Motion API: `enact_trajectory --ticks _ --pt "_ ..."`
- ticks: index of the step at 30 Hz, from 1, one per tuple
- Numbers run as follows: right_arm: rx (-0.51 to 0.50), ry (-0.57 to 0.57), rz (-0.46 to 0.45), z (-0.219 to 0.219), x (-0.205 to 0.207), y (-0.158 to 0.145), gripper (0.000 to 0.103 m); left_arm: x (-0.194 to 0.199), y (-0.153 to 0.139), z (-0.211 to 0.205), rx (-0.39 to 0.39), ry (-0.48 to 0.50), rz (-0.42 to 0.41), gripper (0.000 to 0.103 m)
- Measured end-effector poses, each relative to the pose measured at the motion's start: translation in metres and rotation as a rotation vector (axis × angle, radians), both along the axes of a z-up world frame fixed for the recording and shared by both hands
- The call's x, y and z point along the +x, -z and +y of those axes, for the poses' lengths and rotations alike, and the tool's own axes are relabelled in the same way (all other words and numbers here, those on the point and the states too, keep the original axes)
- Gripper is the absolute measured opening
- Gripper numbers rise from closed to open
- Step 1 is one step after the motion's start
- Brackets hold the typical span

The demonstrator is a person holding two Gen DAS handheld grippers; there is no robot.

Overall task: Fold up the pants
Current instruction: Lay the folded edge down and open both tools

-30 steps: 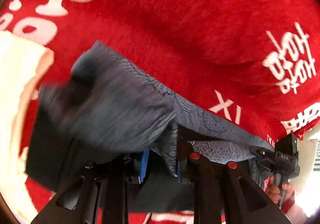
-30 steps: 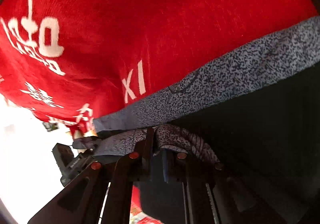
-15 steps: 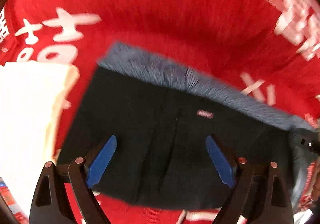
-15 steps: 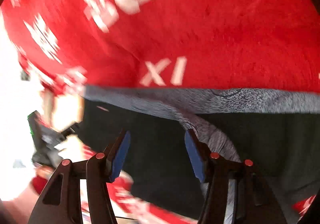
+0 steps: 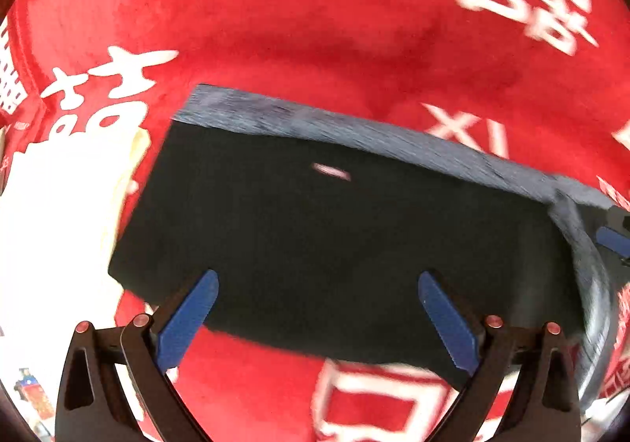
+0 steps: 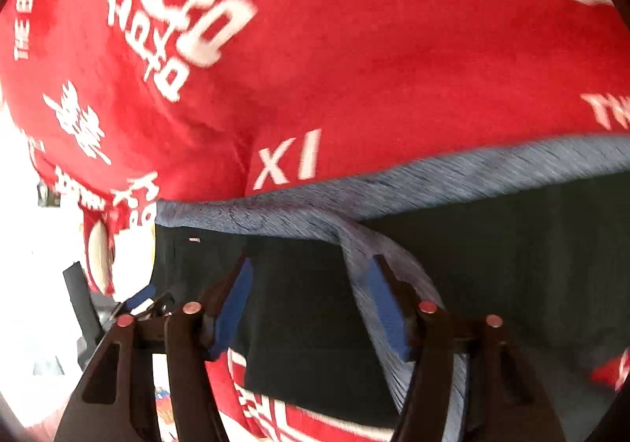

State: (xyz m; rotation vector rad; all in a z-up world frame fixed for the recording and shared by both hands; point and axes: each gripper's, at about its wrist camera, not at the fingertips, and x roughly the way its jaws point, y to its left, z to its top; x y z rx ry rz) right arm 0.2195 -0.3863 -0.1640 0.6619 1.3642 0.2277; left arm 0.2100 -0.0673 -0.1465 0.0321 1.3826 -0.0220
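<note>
The pants point(image 5: 315, 237) lie folded in a flat black rectangle on a red blanket, with a grey-blue heathered band point(image 5: 354, 130) along the far edge and a small label on top. My left gripper point(image 5: 315, 284) is open and empty, hovering over the near edge of the fold. In the right wrist view the pants point(image 6: 512, 245) fill the lower right, and a grey-blue strip curls over them. My right gripper point(image 6: 311, 276) is open and empty above that fabric, its right finger next to the strip. The right gripper's blue pad point(image 5: 612, 241) shows at the left view's right edge.
The red blanket point(image 5: 315, 28) with white lettering covers the whole surface. A white and cream cloth point(image 5: 59, 225) lies left of the pants. The blanket's edge drops off at the left of the right wrist view point(image 6: 59, 174), with bright floor beyond.
Both grippers opened and let go of the pants' fabric, then pulled back. The pants dropped into a flat folded rectangle.
</note>
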Motion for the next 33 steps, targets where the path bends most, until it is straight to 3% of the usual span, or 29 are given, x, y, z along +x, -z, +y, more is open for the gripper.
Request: enact_trajectory --ticks 7,12,17,21,27,33 --pt "-0.055 0.146 0.036 -0.051 -0.106 -0.015 0.066 -0.042 0.001 -0.069 -0.131 0.146 0.097 0.102" --pt "-0.112 0.299 0.062 -0.082 -0.210 -0.027 0.066 -0.079 0.001 -0.120 -0.219 0.267 0.117 0.102" --pt "-0.158 0.421 0.117 -0.098 -0.302 -0.018 0.066 -0.106 -0.009 -0.149 -0.290 0.351 0.126 0.102" --pt "-0.175 0.457 0.147 -0.103 -0.342 -0.001 0.066 -0.131 -0.014 -0.173 -0.319 0.394 0.140 0.102" --pt "-0.138 0.481 0.173 -0.116 -0.369 0.034 0.066 -0.139 0.004 -0.207 -0.337 0.410 0.186 0.102" --pt "-0.015 0.458 0.089 -0.135 -0.379 0.044 0.062 -0.143 0.014 -0.237 -0.318 0.421 0.201 0.102"
